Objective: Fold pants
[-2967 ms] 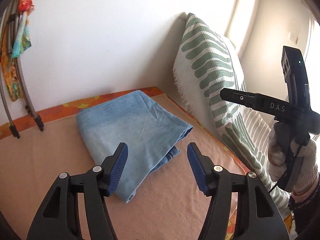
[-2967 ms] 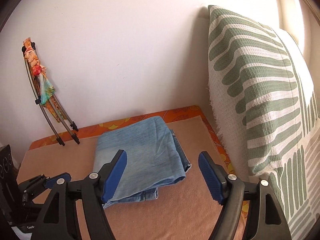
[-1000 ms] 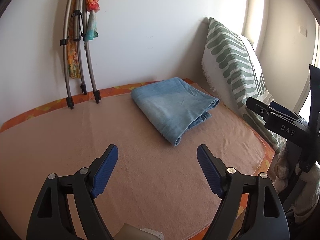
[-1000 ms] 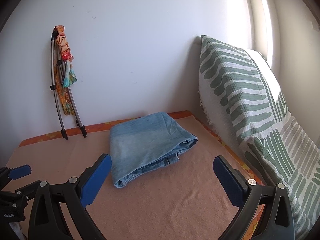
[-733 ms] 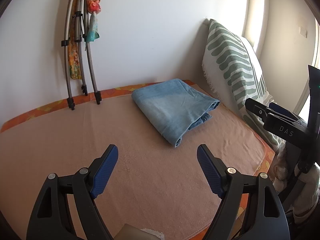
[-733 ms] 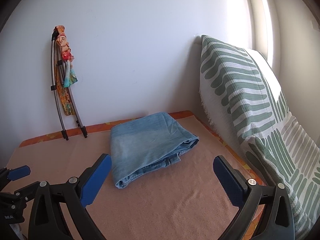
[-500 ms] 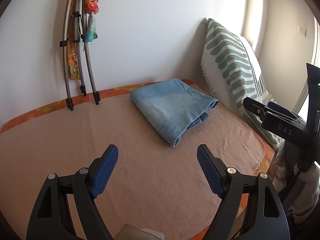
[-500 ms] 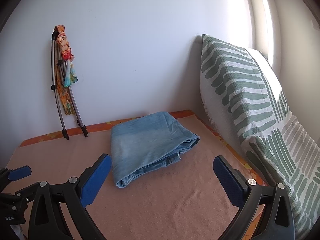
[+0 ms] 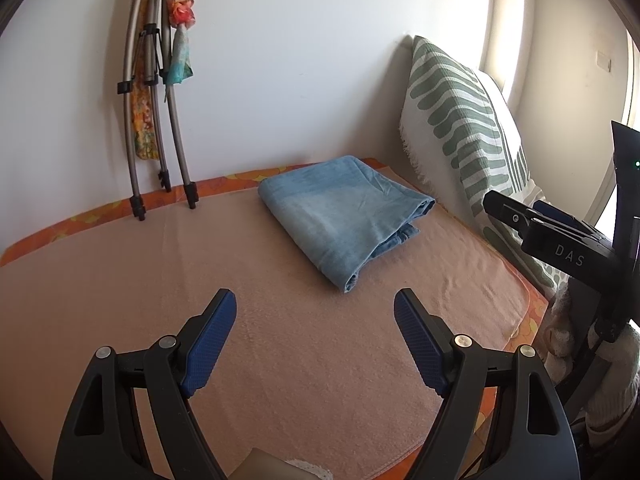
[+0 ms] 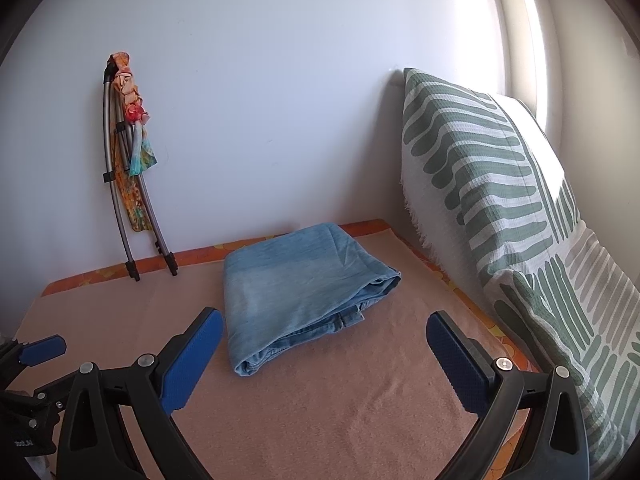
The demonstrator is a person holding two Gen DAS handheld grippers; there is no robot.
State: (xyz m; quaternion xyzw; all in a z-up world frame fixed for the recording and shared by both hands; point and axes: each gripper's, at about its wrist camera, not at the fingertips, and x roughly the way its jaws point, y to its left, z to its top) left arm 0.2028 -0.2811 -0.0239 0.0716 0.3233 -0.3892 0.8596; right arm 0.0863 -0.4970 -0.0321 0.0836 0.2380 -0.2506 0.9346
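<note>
Both wrist views face wall, sharing pants [image 9: 344, 212]

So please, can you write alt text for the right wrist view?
Folded light-blue jeans lie on a peach blanket, with the open right gripper empty in front. A green-striped cushion leans at right; folded metal poles stand against the white wall.

Open peach blanket [image 9: 280, 360] ahead of both grippers, nothing on it up to the folded pants [image 9: 344, 212], which lie toward the far right corner. Right side closed off by green-striped cushion [image 10: 500, 200], just beside the pants. Far edge blocked by the wall and leaning metal poles [image 9: 160, 120] at left.
</note>
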